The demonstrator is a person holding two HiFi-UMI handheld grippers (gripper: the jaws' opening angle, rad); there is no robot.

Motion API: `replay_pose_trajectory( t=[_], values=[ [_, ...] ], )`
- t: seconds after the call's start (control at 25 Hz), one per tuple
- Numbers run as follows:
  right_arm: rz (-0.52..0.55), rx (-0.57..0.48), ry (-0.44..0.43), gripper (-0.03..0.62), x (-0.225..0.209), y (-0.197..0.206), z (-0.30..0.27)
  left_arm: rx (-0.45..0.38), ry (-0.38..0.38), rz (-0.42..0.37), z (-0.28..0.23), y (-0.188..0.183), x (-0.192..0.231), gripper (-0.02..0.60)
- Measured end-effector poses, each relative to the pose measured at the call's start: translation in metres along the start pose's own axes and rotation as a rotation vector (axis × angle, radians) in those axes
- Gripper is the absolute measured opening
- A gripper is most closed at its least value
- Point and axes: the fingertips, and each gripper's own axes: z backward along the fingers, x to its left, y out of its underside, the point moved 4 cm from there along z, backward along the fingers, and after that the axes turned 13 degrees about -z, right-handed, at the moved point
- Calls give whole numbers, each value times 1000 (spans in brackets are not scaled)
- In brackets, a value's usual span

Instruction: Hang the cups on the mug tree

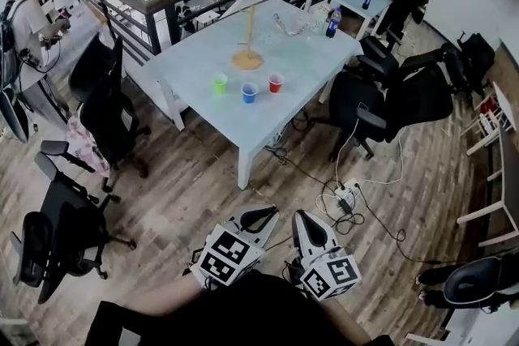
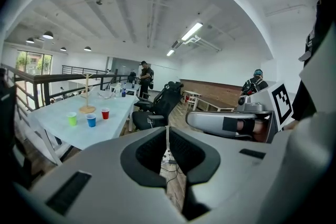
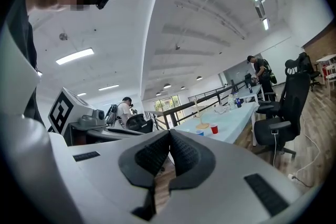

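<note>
- Left gripper (image 2: 167, 136) has its jaws pressed together with nothing between them. The right gripper (image 3: 169, 140) is the same, pads meeting and empty.
- Both are held low in front of the person, side by side over the wooden floor (image 1: 195, 198), well apart from the white table (image 1: 312, 61).
- Three cups stand upright in a loose row on that table: a green cup (image 1: 220, 83), a blue cup (image 1: 250, 91) and a red cup (image 1: 276, 83).
- Just behind them stands the mug tree (image 1: 247, 58), a thin wooden pole on a round base. Its pegs are too small to make out, but no cup appears to hang on it.
- By my reading, the task has not begun: all three cups are left to hang.
- First comes getting to the table. Then a gripper must open to take a cup.
</note>
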Motion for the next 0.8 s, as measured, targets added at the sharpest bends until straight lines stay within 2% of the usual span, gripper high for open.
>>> replay_pose_trajectory(
  t=[0.4, 0.8],
  values=[
    [2, 41, 13, 21, 18, -2, -108, 9, 6, 70, 5, 13, 109, 28],
    [29, 89, 50, 21, 44, 5, -203, -25, 9, 133, 22, 35, 209, 28]
  ],
)
